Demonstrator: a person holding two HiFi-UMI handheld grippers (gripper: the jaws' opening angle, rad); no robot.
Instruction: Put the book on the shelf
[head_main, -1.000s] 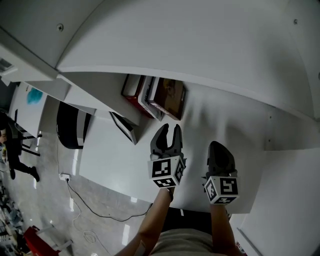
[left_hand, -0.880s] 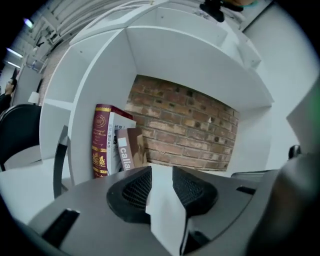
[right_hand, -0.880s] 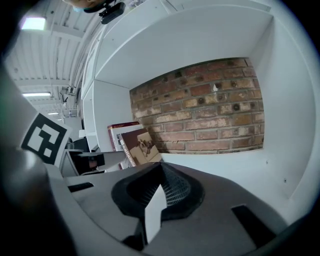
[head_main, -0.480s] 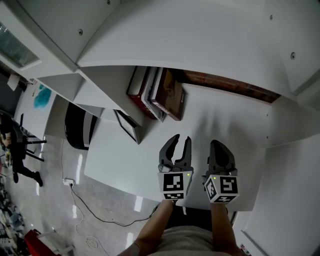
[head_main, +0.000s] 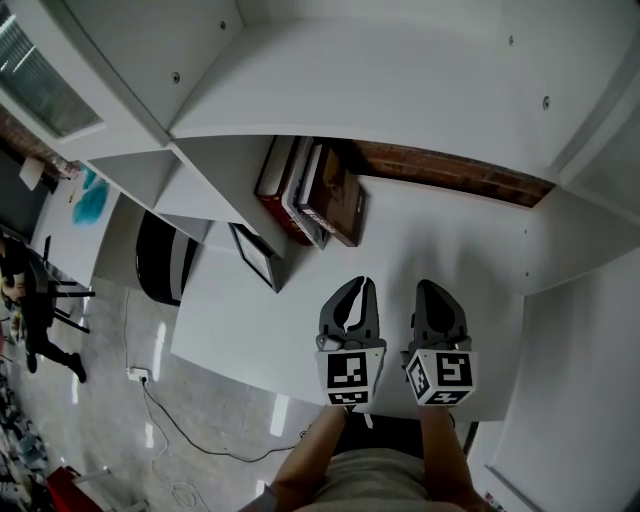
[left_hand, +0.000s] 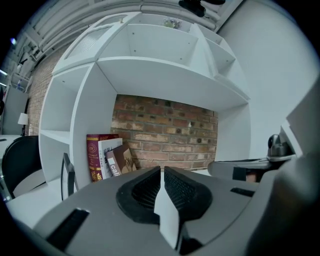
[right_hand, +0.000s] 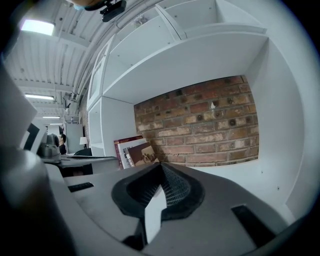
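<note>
A big white shelf unit (head_main: 400, 110) filled most of the head view, and its open compartment had a brick wall (head_main: 450, 172) as the back. The white bottom board (head_main: 440, 240) of this compartment lay below both grippers. To the left of the unit stood a black chair (head_main: 165, 258) on the shiny floor (head_main: 100, 330).

At the left end of the compartment, against the side panel, three books stood in a row. The red book (head_main: 275, 185) was nearest to the panel, a white book (left_hand: 107, 157) was just beside it, and the brown book (head_main: 338, 197) leaned on the white one, tilted. So the brown book was on the shelf, well apart from both grippers.

The left gripper (head_main: 365, 285) was in front of the compartment and pointed towards the brick wall. Its jaws had just been closing and were pressed together, with nothing between them. The right gripper (head_main: 437, 287) was just beside it, at the same height in the view, and its jaws were also pressed together on nothing.

A dark flat frame (head_main: 255, 255) leaned outside the side panel, near the chair. A thin cable (head_main: 190, 420) lay on the floor.
</note>
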